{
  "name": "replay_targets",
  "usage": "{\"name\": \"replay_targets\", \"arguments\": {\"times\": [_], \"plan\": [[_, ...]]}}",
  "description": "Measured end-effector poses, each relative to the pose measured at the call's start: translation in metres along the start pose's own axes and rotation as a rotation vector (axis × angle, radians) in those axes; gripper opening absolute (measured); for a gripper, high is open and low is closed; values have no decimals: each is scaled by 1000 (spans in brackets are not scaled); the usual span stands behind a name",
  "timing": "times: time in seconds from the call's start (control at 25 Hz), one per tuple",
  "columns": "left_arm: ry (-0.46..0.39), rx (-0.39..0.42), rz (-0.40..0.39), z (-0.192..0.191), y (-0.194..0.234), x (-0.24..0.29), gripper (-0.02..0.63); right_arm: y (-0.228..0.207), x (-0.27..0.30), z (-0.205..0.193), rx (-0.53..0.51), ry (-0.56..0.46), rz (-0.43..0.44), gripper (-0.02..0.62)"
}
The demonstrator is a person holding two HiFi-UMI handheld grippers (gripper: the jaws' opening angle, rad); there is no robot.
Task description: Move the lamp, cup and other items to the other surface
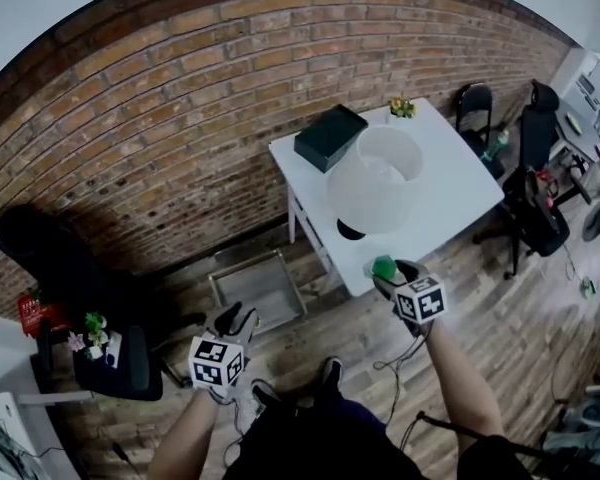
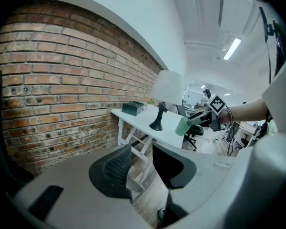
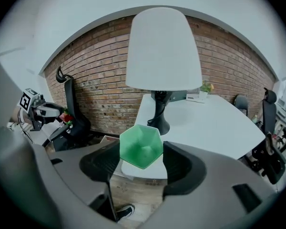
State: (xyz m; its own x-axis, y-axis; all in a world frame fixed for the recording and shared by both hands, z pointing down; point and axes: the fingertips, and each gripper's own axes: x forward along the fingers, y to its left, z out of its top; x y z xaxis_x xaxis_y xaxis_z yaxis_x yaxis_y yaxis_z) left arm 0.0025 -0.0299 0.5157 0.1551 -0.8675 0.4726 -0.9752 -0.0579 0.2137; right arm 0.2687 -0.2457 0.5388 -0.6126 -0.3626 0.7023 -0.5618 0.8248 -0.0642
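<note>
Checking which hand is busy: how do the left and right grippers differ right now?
The right gripper grips a green cup; the left gripper has its jaws apart, nothing between them. The right gripper is at the white table edge near the lamp; the left gripper is over the wooden floor. Both carry a marker cube.

one lamp [image 1: 375, 183], one cup [image 3: 141, 147] (green), one box [image 1: 330, 136]

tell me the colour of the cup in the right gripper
Green; the cup shows best in the right gripper view.
</note>
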Motion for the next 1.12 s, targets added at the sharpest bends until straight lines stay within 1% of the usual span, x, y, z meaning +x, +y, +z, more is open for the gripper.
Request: {"name": "replay_targets", "arguments": {"times": [0.24, 0.44, 0.64, 0.76, 0.92, 1.0, 1.12], "plan": [[6, -17, 40, 6, -24, 31, 138, -65, 3, -1, -15, 17, -8, 287], [4, -35, 67, 7, -40, 50, 138, -107, 4, 2, -36, 28, -13, 287], [-3, -50, 77, 9, -57, 64, 138, -145, 7, -6, 21, 49, -17, 288], [-1, -59, 84, 7, -63, 68, 138, -158, 11, -12, 30, 77, -17, 288], [9, -73, 95, 2, -68, 69, 138, -162, 15, -21, 34, 124, -13, 290], [12, -77, 97, 0, -70, 69, 138, -163, 16, -23, 48, 121, -6, 291], [14, -79, 98, -3, -74, 68, 138, -164, 16, -20, 49, 84, -3, 298]]}}
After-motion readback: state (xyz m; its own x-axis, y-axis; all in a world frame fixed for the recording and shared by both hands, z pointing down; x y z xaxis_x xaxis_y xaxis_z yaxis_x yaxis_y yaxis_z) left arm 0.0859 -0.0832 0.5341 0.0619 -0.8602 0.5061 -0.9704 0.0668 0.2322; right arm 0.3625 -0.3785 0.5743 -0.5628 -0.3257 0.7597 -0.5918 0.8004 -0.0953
